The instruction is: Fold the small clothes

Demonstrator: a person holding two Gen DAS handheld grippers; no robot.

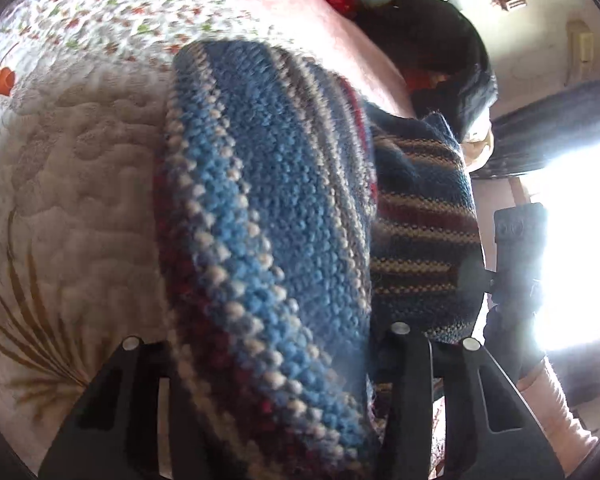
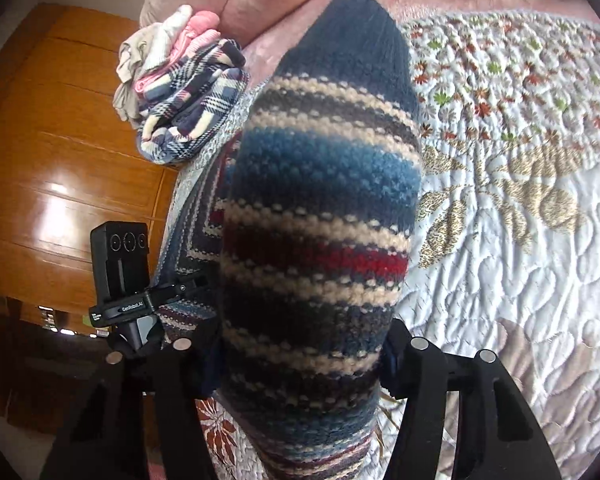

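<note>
Both grippers look clamped on the striped knit sweater [image 1: 268,208], lifted above the quilted bedspread [image 1: 68,184]: left gripper [image 1: 260,380] and right gripper [image 2: 300,364] each have knit bunched between their 2 fingers. Risk, as I judge it: the thick, stretchy knit slips from 1 grip or sags unevenly, skewing the fold. It could also drag toward the clothes pile [image 2: 184,92].

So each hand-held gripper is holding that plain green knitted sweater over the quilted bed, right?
Not plain green: the knitted sweater is striped in blue, cream, red and dark tones, as the right wrist view shows. Each hand-held gripper does hold it over the quilted bed.
</note>
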